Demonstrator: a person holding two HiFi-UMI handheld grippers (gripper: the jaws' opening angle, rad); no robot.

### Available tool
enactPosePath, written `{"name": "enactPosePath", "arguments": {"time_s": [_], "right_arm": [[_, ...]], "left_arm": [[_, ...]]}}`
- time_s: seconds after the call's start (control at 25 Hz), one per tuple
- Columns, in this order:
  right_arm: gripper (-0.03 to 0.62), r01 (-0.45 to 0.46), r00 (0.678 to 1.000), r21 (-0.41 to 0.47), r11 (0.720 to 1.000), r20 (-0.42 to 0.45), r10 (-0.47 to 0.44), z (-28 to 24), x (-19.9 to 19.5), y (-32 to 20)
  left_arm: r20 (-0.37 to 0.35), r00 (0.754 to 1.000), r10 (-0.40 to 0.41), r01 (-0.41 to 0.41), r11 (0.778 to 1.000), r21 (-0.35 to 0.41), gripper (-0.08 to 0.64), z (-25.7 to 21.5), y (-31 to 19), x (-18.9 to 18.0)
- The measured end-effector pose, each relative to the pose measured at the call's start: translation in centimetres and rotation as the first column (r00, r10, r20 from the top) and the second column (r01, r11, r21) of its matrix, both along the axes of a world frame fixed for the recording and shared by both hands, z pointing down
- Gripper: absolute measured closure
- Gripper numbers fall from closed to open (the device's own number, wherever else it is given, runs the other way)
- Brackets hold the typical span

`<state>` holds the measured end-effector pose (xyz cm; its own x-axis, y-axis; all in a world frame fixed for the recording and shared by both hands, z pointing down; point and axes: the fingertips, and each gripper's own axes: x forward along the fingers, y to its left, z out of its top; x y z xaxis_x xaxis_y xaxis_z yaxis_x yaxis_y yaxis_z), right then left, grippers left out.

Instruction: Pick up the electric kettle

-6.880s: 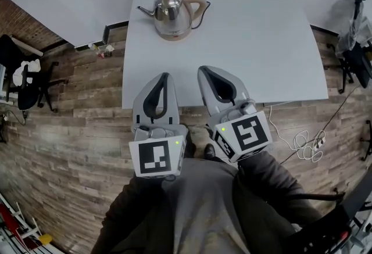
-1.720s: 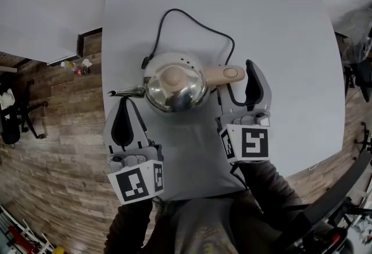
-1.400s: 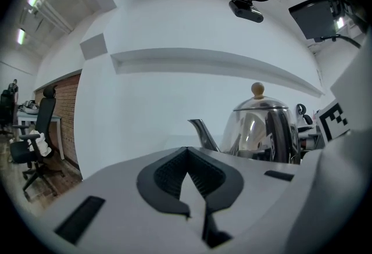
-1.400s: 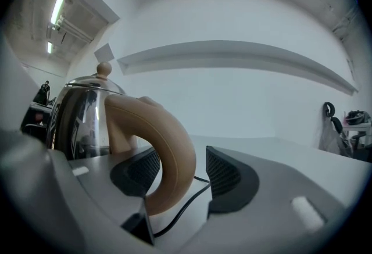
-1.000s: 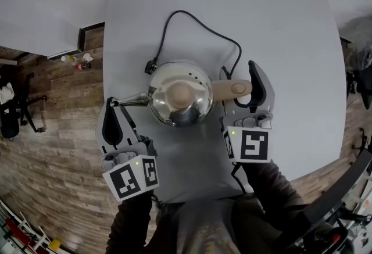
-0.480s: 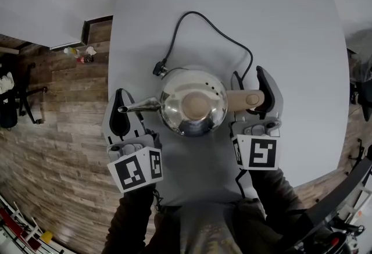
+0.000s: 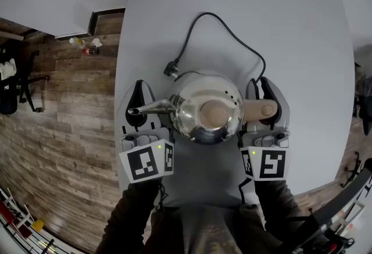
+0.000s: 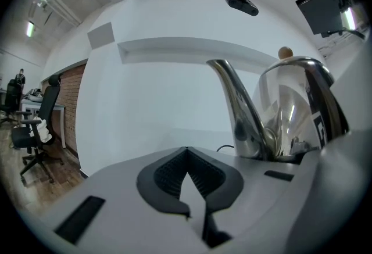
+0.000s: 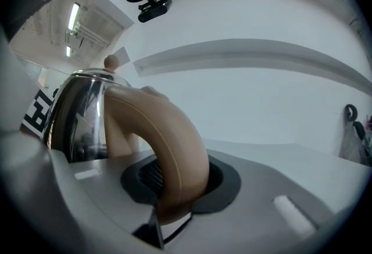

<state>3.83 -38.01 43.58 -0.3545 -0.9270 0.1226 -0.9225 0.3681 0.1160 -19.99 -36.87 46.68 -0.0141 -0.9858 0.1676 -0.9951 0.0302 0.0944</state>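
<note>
The steel electric kettle [image 7: 209,113] stands on the white table [image 7: 290,14], its spout [image 7: 151,109] pointing left and its beige handle [image 7: 260,110] pointing right. My right gripper [image 7: 260,83] has just been closing its jaws, and they now press on the handle [image 9: 168,142] from both sides. The kettle body [image 9: 81,119] shines just left of it. My left gripper [image 7: 138,96] is shut on nothing and sits under the spout tip. In the left gripper view its closed jaw tips [image 8: 186,151] lie left of the spout [image 8: 232,102].
The kettle's black cord [image 7: 221,29] loops across the table behind it, its plug end [image 7: 170,68] lying loose by the body. The table's left edge [image 7: 119,90] runs close to my left gripper, with wooden floor [image 7: 58,131] beyond.
The right jaws have closed from wide open onto the kettle handle. My left gripper has moved inward from the table edge, up under the spout.
</note>
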Motion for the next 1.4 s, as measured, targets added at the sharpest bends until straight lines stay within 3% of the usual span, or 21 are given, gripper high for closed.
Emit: {"name": "enactPosePath", "arguments": {"time_s": [0.16,0.36,0.48,1.0,1.4], "right_arm": [[0.518,0.016,1.000,-0.004,1.000,0.025,-0.016,-0.2,0.0,0.1],[0.533,0.073,0.991,-0.004,0.997,0.113,-0.072,0.0,0.2,0.0],[0.538,0.123,0.983,0.008,0.992,0.140,-0.122,-0.1,0.1,0.1],[0.545,0.147,0.974,0.054,0.988,0.167,-0.154,-3.7,-0.1,1.5],[0.546,0.136,0.974,0.117,0.984,0.166,-0.155,-12.9,0.5,5.6]], "left_arm": [[-0.006,0.999,0.036,-0.036,0.999,-0.029,0.560,1.2,-0.4,0.6],[-0.023,0.980,0.197,-0.198,0.979,-0.049,0.561,1.9,-0.9,2.8],[-0.034,0.969,0.244,-0.245,0.969,-0.039,0.561,1.7,-0.8,3.3],[0.005,0.974,0.225,-0.225,0.974,0.017,0.561,-2.6,0.4,3.1],[0.010,0.976,0.215,-0.216,0.974,0.065,0.561,-11.7,4.8,3.8]]}}
